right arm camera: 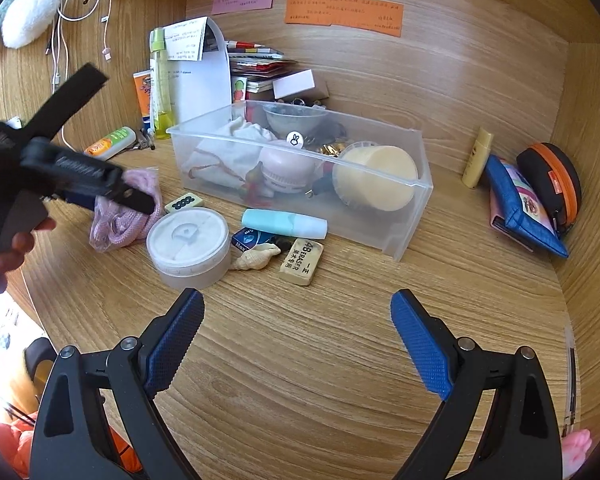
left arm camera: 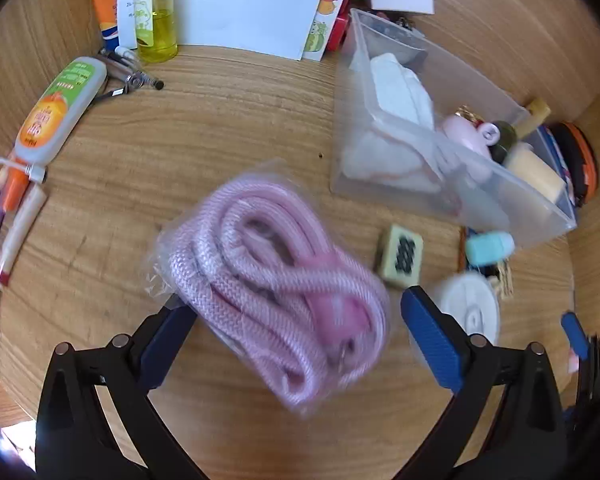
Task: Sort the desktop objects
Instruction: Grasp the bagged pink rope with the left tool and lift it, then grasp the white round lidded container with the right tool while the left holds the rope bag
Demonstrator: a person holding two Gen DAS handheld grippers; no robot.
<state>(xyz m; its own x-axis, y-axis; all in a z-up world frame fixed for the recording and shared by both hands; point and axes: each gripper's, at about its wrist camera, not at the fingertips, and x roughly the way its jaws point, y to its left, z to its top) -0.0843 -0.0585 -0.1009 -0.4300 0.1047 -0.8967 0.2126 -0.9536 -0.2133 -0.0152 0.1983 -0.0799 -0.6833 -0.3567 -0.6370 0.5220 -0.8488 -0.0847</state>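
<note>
A pink braided rope in a clear bag (left arm camera: 276, 300) lies motion-blurred between the spread fingers of my left gripper (left arm camera: 294, 300). The left pad touches the bag's edge and the right pad stands apart from it. The right wrist view shows the same rope bag (right arm camera: 120, 216) on the wooden desk under that gripper. A clear plastic bin (right arm camera: 420, 184) holds a white cloth pouch, a pink round gadget and a cream jar. In front of it lie a mahjong tile (right arm camera: 184, 202), a white round jar (right arm camera: 188, 244), a teal tube (right arm camera: 284, 222), a shell (right arm camera: 256, 258) and an eraser (right arm camera: 301, 261). My right gripper (right arm camera: 297, 296) hovers open over bare desk.
Bottles, a tube (left arm camera: 56, 112) and pens crowd the back left by paper sheets. A blue pouch (right arm camera: 524, 208), an orange-trimmed case (right arm camera: 552, 184) and a small yellow tube (right arm camera: 478, 158) sit at the right. Wooden walls with sticky notes enclose the desk. A hand (right arm camera: 12, 248) grips the left tool.
</note>
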